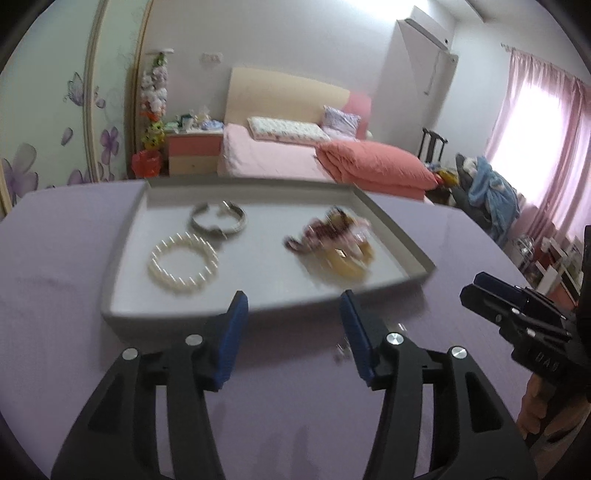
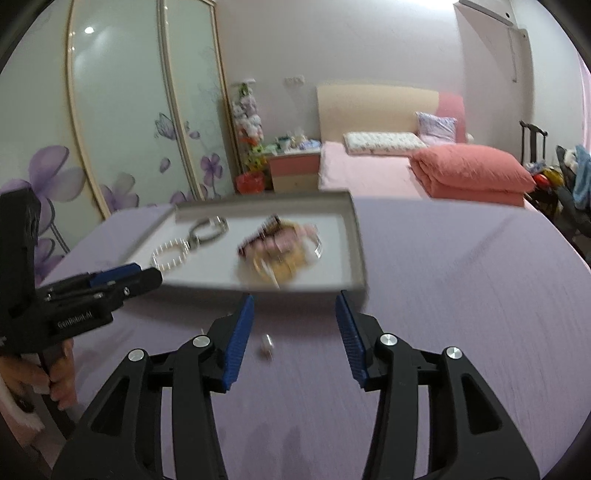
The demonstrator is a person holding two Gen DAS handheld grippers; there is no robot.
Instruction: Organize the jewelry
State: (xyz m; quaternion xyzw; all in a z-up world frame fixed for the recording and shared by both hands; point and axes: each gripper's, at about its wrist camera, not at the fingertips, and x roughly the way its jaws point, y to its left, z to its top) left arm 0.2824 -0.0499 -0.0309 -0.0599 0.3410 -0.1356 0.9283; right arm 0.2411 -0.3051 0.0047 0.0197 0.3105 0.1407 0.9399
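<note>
Tray [image 1: 388, 225]: grey, shallow, long side running across both views, on the purple table [image 1: 55, 258].
Jewelry: pearl bracelet [image 1: 183, 263] and silver bangle [image 1: 218, 220] lie flat at left, touching; blurred mixed pile [image 1: 332, 243] at right.
Left gripper [image 1: 293, 295]: jaws apart, nothing between, just short of the tray's near rim.
Right gripper [image 2: 295, 295]: likewise spread and empty.
Small earring [image 2: 266, 343]: on the table between the right gripper's fingers, outside the tray.

Both fisheye views are evenly, softly lit, with daylight blown out to white through the pink curtain [image 1: 532, 122] at three o'clock in the left view. A ceiling light glares as a small spot on the wardrobe door [image 2: 88, 30] at eleven o'clock in the right view. The tray [image 1: 129, 236] and its jewelry smear with motion blur. Straight lines bow outward, and black vignetting fills the corners.
</note>
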